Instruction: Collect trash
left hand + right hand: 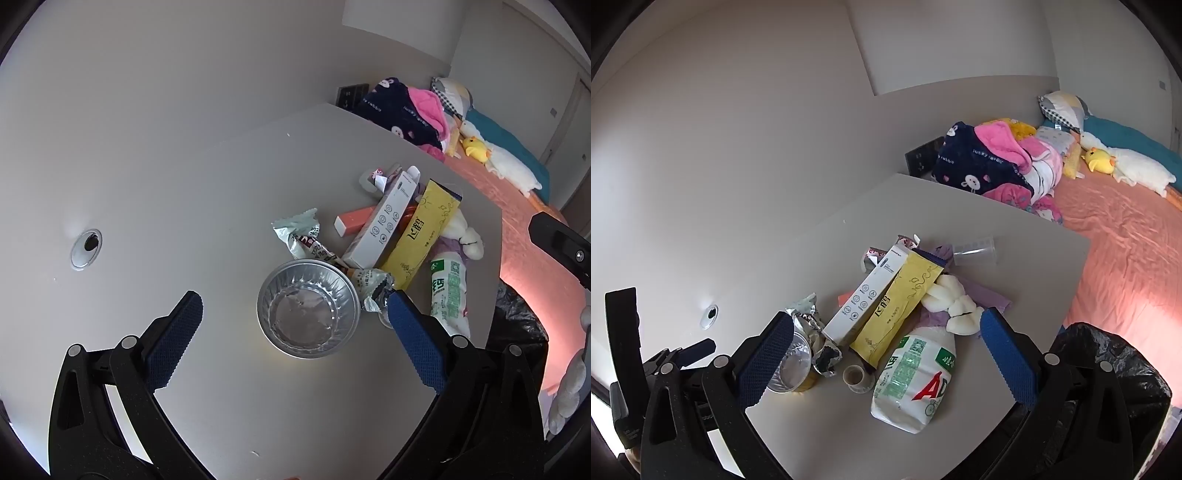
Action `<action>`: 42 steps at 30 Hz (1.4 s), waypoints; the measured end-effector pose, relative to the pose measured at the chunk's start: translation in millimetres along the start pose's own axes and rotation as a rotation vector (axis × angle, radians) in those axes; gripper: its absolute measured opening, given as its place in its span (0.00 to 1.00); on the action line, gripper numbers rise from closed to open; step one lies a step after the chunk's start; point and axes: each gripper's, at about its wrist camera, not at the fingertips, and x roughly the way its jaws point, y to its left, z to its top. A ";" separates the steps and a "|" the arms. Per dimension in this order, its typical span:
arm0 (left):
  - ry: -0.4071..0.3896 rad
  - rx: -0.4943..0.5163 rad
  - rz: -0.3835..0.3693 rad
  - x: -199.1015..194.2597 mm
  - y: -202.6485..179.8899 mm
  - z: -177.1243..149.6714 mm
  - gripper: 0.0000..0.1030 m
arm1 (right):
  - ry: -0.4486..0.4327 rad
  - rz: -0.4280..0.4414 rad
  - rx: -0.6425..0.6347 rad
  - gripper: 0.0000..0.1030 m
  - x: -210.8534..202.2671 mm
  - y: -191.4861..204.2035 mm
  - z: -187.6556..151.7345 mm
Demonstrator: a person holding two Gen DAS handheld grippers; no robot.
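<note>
Both claws are hovering over a grey table (184, 184) with their blue-padded jaws standing wide apart and nothing between the pads. The left claw (295, 306) is pointing down at a round foil bowl (308, 308), which is sitting upright and empty on the table, framed between the two pads without touching either. Just behind the bowl, crumpled silver snack wrappers (299, 236) are lying against its far rim, and a long white box (380, 221) is leaning across an orange-and-white block (354, 219), beside a yellow packet (421, 236). The right claw (886, 325) is hanging over the nearer edge of the same pile, where a white drink bottle with green and red print (916, 376) is lying on its side, its neck toward the pile, with a small paper cup (857, 376) just beside it. A white knotted cloth (955, 302) is resting on purple fabric behind the bottle, and a clear plastic cup (975, 251) is lying on its side farther back. A black trash bag (1108, 369) is standing open just past the table's right edge. Beyond the table, a bed with a pink sheet (1126, 258) is carrying a heap of blankets (990, 162) and a yellow duck toy (1100, 158).
</note>
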 end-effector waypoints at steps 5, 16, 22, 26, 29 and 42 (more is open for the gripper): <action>-0.003 0.002 -0.001 -1.2 0.7 1.6 0.94 | 0.000 0.003 -0.003 0.98 0.5 -2.2 -2.4; -0.007 0.005 0.000 -2.2 0.4 1.2 0.94 | -0.001 0.005 -0.003 0.98 0.8 -2.1 -3.3; -0.005 0.006 0.001 -2.1 -0.6 0.4 0.94 | 0.000 0.005 -0.004 0.98 1.0 -2.3 -3.2; -0.008 0.006 0.001 -2.3 -0.6 0.2 0.94 | 0.000 0.006 -0.003 0.98 1.2 -2.2 -3.3; -0.011 0.005 -0.003 -2.8 -0.4 0.0 0.94 | 0.001 0.007 -0.002 0.98 1.4 -2.7 -3.7; -0.010 0.009 -0.006 -3.3 -2.7 0.1 0.94 | 0.008 0.008 0.005 0.98 3.0 -4.3 -6.4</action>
